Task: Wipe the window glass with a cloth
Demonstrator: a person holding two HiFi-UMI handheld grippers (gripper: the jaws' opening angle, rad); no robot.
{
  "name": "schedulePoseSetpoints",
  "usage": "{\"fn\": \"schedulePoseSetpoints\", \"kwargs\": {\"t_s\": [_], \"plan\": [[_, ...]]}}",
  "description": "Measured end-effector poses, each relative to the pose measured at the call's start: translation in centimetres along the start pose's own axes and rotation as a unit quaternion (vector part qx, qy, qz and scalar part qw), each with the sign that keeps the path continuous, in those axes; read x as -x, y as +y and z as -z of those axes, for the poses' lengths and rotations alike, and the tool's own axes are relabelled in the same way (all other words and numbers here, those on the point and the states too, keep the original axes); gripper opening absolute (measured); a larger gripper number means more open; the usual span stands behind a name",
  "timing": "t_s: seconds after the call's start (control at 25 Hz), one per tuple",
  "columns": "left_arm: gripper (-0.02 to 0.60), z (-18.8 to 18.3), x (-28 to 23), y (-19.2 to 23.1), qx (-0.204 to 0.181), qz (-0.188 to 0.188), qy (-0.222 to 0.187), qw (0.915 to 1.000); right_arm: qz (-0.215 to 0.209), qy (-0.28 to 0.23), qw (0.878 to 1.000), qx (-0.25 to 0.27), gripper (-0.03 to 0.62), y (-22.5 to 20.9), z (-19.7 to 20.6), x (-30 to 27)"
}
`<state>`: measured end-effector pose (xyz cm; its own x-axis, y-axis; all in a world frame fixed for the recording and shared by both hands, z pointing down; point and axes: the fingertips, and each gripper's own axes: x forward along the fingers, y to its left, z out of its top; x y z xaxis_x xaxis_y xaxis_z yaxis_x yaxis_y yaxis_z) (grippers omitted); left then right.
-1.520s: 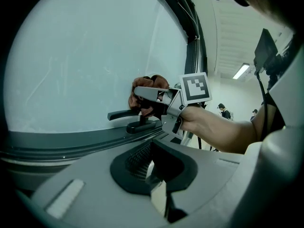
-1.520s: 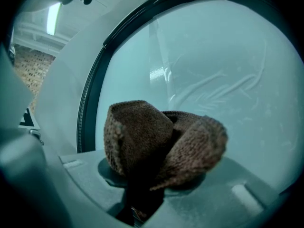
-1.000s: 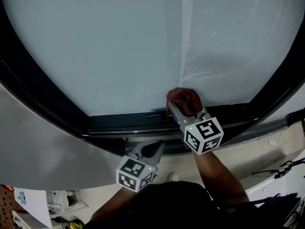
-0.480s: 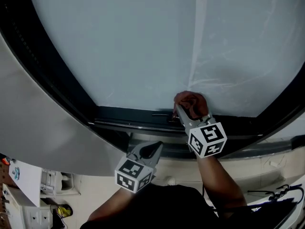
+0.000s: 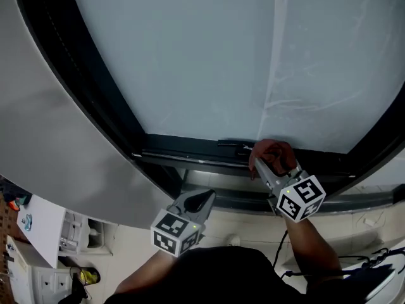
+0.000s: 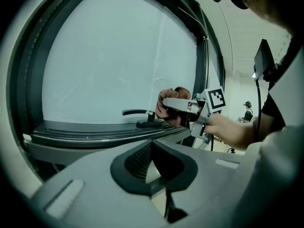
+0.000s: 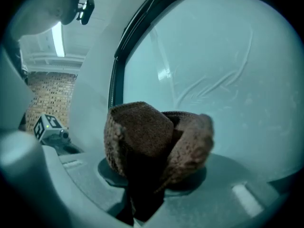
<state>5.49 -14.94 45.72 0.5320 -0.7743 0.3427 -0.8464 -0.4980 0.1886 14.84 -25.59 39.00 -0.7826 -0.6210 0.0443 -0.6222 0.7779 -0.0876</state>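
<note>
The window glass (image 5: 209, 56) fills the upper head view inside a dark frame (image 5: 190, 151). My right gripper (image 5: 269, 163) is shut on a folded brown cloth (image 5: 272, 152), held at the lower edge of the pane beside the window handle (image 5: 231, 144). In the right gripper view the brown cloth (image 7: 154, 137) bulges between the jaws with the window glass (image 7: 223, 70) just behind it. My left gripper (image 5: 201, 200) hangs lower, below the sill, jaws together and empty. The left gripper view shows the right gripper (image 6: 178, 103), the cloth (image 6: 168, 112) and the handle (image 6: 137, 113).
A grey wall panel (image 5: 57, 138) runs down the left of the window. White cabinets and small items (image 5: 38, 258) stand on the floor at lower left. A black cable (image 5: 278, 255) trails by my right arm. A ledge (image 5: 354, 201) runs beneath the frame.
My right gripper has slid right and down along the bottom of the pane with the cloth. The head view has swung, moving the frame leftwards. The left gripper has stayed put.
</note>
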Motion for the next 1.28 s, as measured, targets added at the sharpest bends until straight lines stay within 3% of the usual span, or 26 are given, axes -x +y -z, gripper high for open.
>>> {"fn": "schedulePoseSetpoints", "kwargs": {"t_s": [0.2,0.64,1.04,1.28], "plan": [[0.017,0.3,3.8,-0.4,-0.008,0.019,-0.009,0.9997,0.021,0.022,0.999,-0.022,0.135,5.0,3.1,5.3],[0.017,2.3,12.5,-2.1,-0.015,0.079,-0.035,0.9962,0.124,0.035,0.991,-0.044,0.135,16.0,5.8,12.7],[0.017,6.9,16.0,-5.1,0.003,0.121,-0.02,0.9925,0.163,0.071,0.983,-0.04,0.135,22.8,8.6,18.8],[0.017,7.3,18.0,-6.5,0.0,0.11,-0.021,0.9938,0.148,0.069,0.986,-0.021,0.135,24.1,7.3,20.5]]}}
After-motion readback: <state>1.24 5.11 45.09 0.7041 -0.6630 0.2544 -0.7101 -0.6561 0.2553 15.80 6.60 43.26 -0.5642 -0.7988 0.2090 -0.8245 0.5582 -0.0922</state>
